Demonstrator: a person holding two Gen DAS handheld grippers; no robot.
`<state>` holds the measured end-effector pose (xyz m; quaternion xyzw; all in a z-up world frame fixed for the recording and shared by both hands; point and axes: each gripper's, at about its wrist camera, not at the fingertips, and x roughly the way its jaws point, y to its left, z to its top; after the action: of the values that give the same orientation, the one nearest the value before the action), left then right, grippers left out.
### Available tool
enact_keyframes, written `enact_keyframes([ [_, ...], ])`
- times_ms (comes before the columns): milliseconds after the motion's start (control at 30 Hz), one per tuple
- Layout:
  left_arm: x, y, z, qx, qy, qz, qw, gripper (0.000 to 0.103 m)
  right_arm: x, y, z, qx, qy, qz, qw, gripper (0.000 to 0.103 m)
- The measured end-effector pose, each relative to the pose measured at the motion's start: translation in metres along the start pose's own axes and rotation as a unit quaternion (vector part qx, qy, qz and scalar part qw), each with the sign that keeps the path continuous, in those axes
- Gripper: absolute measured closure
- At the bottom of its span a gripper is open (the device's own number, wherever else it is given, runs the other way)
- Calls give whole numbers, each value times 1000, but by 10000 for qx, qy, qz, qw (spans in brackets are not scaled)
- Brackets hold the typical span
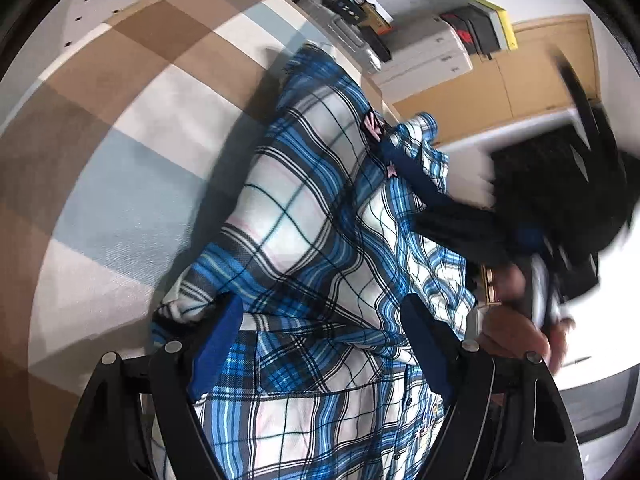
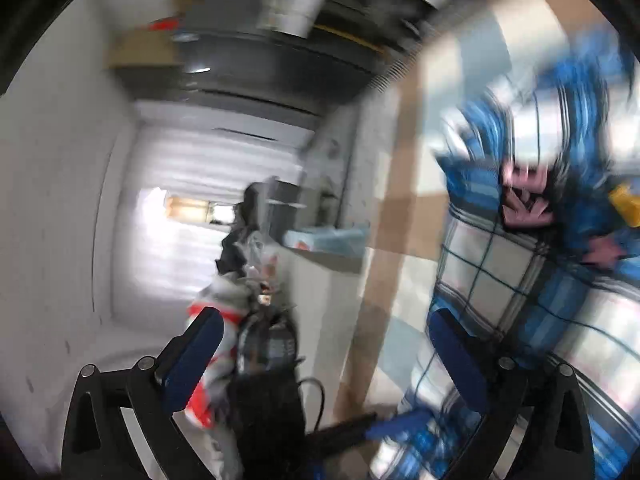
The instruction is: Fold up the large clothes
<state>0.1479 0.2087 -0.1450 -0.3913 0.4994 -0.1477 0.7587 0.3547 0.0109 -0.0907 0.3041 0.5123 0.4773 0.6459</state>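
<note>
Fabric: blue, white and black plaid shirt (image 1: 304,216), crumpled, lying on a bed cover (image 1: 132,128) checked in tan, pale blue and white.
Where the shirt is: on the cover near its far-right edge, bunched rather than spread flat; the navy collar band (image 1: 416,176) sits on the right side of the heap.
Left gripper (image 1: 320,344): spread wide, blue pads either side of the shirt's near end; cloth fills the gap, but the pads do not pinch it, so released, as far as I can judge.
Right gripper (image 2: 324,356): also spread wide, nothing between the pads; this view is heavily blurred.
Key relation: from the left gripper the shirt runs straight ahead, away from it; from the right gripper the shirt (image 2: 532,264) lies off to its right, outside the pads. The left gripper is the nearer one.
Long axis: roughly from the near end under the left gripper toward the far, upper edge of the cover, leaning slightly left.
Which way it points: collar seems toward the right; sleeves and hem cannot be told apart.
Background: cardboard boxes (image 1: 532,72) and storage cases behind the bed.
Judgement: folding looks barely begun; the shirt likely needs spreading first.
</note>
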Motion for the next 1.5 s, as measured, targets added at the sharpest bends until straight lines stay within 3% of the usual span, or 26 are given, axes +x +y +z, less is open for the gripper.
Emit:
enact_keyframes([
  [100,-3,-6,-1,186,2,106,9998,25,-53,12,-19,-374,-88,-904,9952,0],
  [233,-5,-21,-2,264,-239,113,9993,25,-114,-1,-46,-398,-70,-2008,9788,0],
  [300,-5,-34,-2,451,-247,129,9986,25,-150,-16,-62,-260,-185,-2616,9647,0],
  [433,-1,-49,-11,953,-255,133,9950,25,-185,-46,-81,6,-353,-3328,9423,0],
  [467,2,-53,-13,1053,-231,150,9941,25,-193,-55,-86,10,-354,-3612,9318,0],
  [567,24,-53,-10,1057,-130,377,9936,25,-196,-72,-94,-105,-300,-3998,9160,0],
  [633,34,-46,-7,976,-20,537,9938,25,-190,-87,-100,-192,-172,-4072,9130,0],
  [733,45,-46,-11,1145,206,819,9898,25,-178,-84,-101,-550,-364,-4232,9036,0],
  [833,48,-55,-13,1378,220,961,9855,25,-166,-83,-96,-656,-42,-4481,8916,0],
  [867,47,-56,-12,1374,219,956,9856,25,-165,-80,-94,-641,67,-4443,8936,0],
  [933,42,-63,-11,1444,230,861,9855,25,-175,-70,-91,-587,-28,-4106,9099,0],
  [1033,29,-81,-13,1832,33,799,9798,25,-201,-47,-91,-546,-589,-3590,9299,0],
  [1133,24,-96,-20,2192,-91,947,9710,25,-220,-34,-103,-359,-1155,-3237,9384,0],
  [1233,23,-112,-26,2419,-118,978,9653,25,-236,-12,-139,-122,-1776,-2643,9479,0],
  [1333,20,-127,-28,2478,-395,1184,9608,25,-232,15,-185,-86,-2189,-2169,9513,0],
  [1433,19,-147,-37,2649,-869,1810,9431,25,-224,36,-229,-105,-2523,-1973,9473,0],
  [1500,12,-166,-52,2953,-1202,2026,9259,25,-221,49,-253,-210,-2692,-1961,9427,0],
])
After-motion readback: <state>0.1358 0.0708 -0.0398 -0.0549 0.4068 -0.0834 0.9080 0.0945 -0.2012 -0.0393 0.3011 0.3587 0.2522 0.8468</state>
